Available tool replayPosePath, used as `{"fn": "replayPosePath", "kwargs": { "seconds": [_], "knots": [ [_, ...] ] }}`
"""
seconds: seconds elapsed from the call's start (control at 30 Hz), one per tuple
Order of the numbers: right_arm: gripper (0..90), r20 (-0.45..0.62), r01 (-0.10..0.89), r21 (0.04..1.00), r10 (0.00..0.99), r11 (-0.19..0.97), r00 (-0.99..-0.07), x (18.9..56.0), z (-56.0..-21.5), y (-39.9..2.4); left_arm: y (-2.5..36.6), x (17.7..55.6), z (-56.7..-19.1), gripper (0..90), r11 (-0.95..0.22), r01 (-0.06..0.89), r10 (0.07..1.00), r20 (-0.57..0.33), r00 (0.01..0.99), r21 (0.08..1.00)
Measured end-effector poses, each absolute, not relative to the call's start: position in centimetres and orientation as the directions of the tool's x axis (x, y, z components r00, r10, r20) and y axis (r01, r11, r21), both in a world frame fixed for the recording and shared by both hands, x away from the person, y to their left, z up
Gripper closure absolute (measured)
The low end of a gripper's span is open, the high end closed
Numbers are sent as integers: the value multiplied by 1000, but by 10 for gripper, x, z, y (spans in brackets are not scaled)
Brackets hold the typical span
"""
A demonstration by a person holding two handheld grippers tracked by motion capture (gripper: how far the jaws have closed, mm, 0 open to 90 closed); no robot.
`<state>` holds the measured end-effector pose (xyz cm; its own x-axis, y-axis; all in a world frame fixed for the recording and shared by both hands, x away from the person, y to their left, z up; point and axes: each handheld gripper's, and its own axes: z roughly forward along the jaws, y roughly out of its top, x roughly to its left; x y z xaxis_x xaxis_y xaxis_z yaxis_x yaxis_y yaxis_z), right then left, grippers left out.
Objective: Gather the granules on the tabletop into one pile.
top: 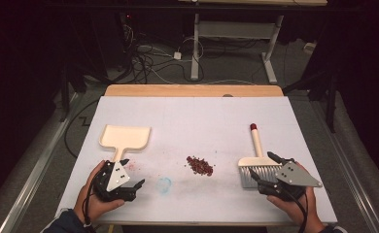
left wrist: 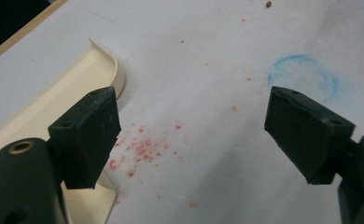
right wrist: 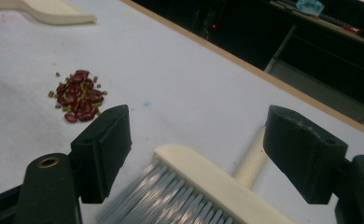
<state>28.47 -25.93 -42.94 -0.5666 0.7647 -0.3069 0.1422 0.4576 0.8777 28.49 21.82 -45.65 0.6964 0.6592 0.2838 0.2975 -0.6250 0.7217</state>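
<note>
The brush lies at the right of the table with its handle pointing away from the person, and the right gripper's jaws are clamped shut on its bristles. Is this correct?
Not quite. The brush does lie at the right with its handle pointing away, but the right gripper is not clamped on it: the right gripper view shows the jaws wide apart, the brush between them untouched.

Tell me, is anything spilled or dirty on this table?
Yes. A small heap of red beans lies loose mid-table, between the dustpan and the brush. Reddish specks stain the sheet beside the dustpan, and a faint blue ring marks it nearby.
</note>
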Motion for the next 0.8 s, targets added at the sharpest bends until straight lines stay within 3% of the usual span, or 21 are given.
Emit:
{"fn": "replayPosePath", "kwargs": {
  "seconds": [0.8],
  "knots": [
    [207,-310,136,884,778,447,-546,283,-429,-257,213,291,-461,174,-667,291,635,319,704,686]
  ]
}}
